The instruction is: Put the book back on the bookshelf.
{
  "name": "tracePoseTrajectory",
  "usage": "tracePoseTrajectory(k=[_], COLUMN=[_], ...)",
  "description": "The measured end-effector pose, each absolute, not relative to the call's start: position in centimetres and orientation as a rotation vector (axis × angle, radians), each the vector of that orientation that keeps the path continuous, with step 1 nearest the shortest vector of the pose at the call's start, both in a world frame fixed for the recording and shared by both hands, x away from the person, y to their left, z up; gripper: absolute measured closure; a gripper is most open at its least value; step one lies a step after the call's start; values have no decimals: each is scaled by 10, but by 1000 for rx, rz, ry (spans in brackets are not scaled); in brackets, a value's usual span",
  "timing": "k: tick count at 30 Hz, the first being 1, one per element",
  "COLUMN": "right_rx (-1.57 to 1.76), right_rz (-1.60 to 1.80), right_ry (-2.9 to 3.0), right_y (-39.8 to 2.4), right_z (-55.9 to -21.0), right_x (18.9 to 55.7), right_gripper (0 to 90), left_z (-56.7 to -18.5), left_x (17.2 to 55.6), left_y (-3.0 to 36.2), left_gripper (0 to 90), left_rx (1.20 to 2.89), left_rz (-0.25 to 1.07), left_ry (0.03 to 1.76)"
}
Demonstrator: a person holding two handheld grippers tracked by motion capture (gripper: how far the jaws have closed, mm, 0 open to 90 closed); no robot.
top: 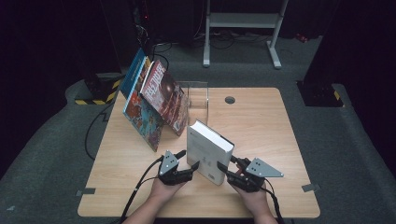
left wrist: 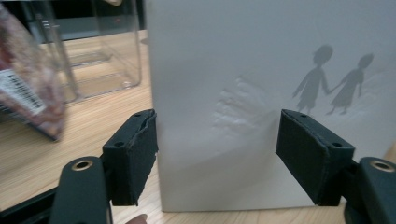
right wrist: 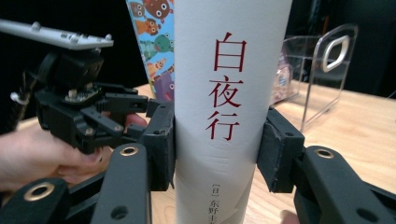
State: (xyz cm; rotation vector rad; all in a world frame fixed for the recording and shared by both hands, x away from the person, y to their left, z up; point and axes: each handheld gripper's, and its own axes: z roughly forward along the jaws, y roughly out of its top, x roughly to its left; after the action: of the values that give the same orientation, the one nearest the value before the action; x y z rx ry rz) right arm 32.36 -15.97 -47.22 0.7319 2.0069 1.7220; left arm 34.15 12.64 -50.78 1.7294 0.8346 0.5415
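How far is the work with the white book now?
Already done: two colourful books lean by the clear bookend. In hand: the white book stands upright on the table; the right gripper presses its spine, and the left gripper frames its cover. Probably left: putting it beside the others.

Both forearms come in from the near edge of the table, hands wrapped around the gripper bodies. The left gripper (top: pixel 192 167) points inward to the right, its jaws standing apart with neither pad pressed flat. The right gripper (top: pixel 225 169) points inward to the left, and its jaws are clamped, both pads (right wrist: pixel 161 140) pressing from either side. The two grippers face each other, near together, both held low and roughly level.
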Motion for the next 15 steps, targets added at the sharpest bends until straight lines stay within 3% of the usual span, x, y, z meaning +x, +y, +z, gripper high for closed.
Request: tracePoseTrajectory(k=[15], right_rx=[801], right_rz=[1591], right_ry=[1893], right_y=[-162], right_z=[-472], right_x=[318], right_gripper=[540], left_z=[-507], left_x=[350], left_y=[130], left_gripper=[289], left_rx=[1751], left_rz=[589], left_ry=[863])
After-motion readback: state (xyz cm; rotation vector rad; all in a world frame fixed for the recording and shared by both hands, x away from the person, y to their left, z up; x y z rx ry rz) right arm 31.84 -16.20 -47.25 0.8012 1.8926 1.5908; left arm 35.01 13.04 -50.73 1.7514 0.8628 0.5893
